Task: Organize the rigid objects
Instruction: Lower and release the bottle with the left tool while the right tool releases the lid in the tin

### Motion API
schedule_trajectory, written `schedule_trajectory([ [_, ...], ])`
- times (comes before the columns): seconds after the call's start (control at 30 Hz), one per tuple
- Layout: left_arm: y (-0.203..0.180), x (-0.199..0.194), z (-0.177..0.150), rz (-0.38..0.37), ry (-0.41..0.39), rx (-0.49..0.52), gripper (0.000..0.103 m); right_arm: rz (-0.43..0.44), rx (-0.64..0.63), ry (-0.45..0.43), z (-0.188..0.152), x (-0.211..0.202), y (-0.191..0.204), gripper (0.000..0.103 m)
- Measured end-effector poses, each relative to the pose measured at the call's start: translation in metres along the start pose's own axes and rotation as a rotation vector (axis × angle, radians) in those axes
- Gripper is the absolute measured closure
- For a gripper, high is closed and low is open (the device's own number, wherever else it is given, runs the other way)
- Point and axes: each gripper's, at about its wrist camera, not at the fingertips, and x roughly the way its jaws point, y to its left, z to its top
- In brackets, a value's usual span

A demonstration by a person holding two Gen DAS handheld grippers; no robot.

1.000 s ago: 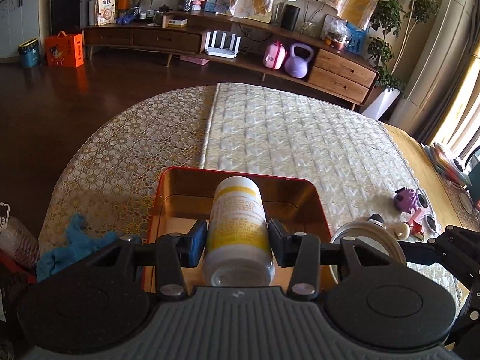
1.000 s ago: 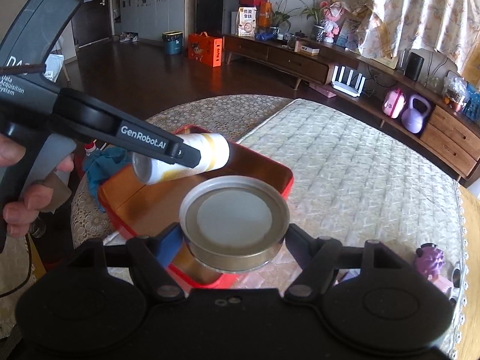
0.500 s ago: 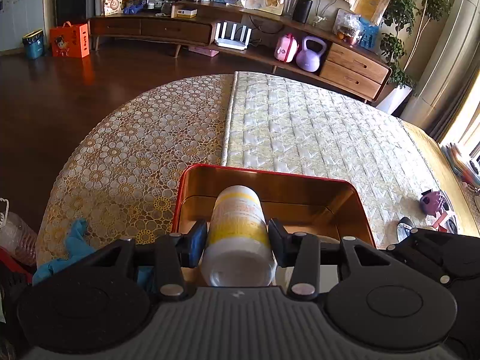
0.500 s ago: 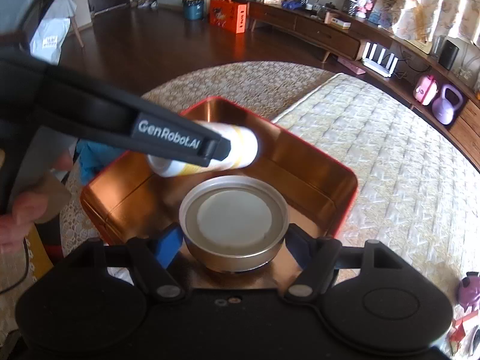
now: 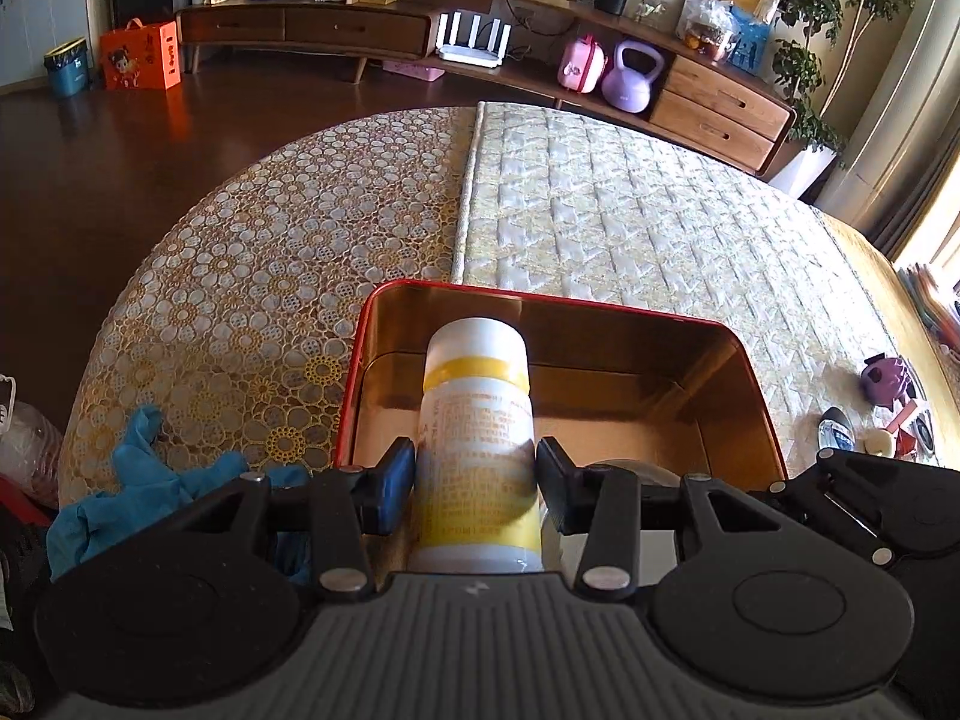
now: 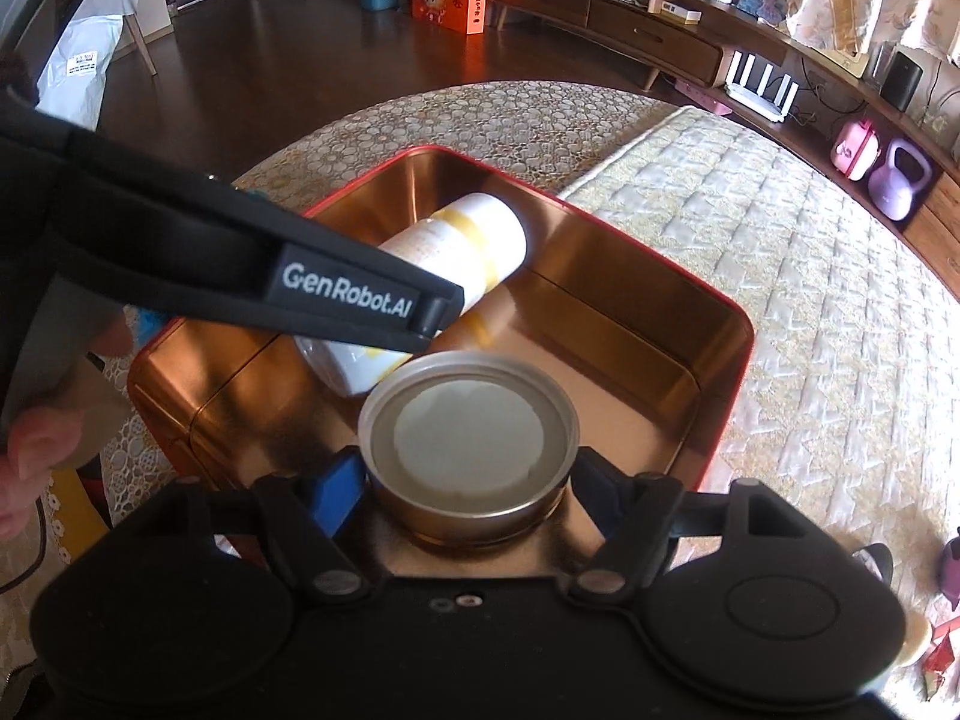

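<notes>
Bottle (image 5: 477, 444) is clamped in left claw (image 5: 475, 483), long axis toward 12 o'clock over tin (image 5: 744, 360); can (image 6: 469, 441) is clamped in right claw (image 6: 471, 489), at bottle's 5 o'clock.

- The round table (image 5: 252, 276) wears a gold lace cloth with a circle pattern.
- A pale quilted runner (image 5: 630, 228) lies across its middle.
- A red tin box (image 5: 744, 360) with a shiny gold inside sits at the near edge, partly on the runner.
- A blue glove (image 5: 144, 480) lies crumpled left of the box.
- Small toys (image 5: 885, 381), one purple, sit at the far right, perhaps with a small bottle; too small to tell.
</notes>
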Motion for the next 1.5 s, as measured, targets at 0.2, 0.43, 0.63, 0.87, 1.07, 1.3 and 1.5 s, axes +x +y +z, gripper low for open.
schedule_trajectory([
  [0.2,-0.003,0.002,0.001,0.015,0.017,0.01,0.059,0.0,-0.016,-0.023,-0.002,-0.008,-0.001,0.023],
  [0.43,-0.005,0.002,0.001,0.038,0.033,0.014,0.059,0.016,-0.002,-0.056,-0.012,-0.027,-0.007,0.022],
  [0.63,-0.008,-0.009,0.0,0.03,0.022,0.003,0.055,0.034,0.044,-0.115,-0.019,-0.048,-0.013,0.022],
  [0.87,-0.019,-0.029,-0.005,0.024,-0.009,0.025,0.047,0.048,0.119,-0.177,-0.032,-0.076,-0.017,0.022],
  [1.07,-0.035,-0.051,-0.011,0.016,-0.045,0.055,0.046,0.031,0.152,-0.239,-0.047,-0.102,-0.022,0.018],
  [1.3,-0.057,-0.078,-0.02,-0.01,-0.084,0.082,0.037,0.015,0.223,-0.282,-0.067,-0.131,-0.033,0.015],
  [1.5,-0.077,-0.097,-0.028,-0.029,-0.101,0.112,0.037,-0.011,0.271,-0.318,-0.087,-0.154,-0.04,0.008],
])
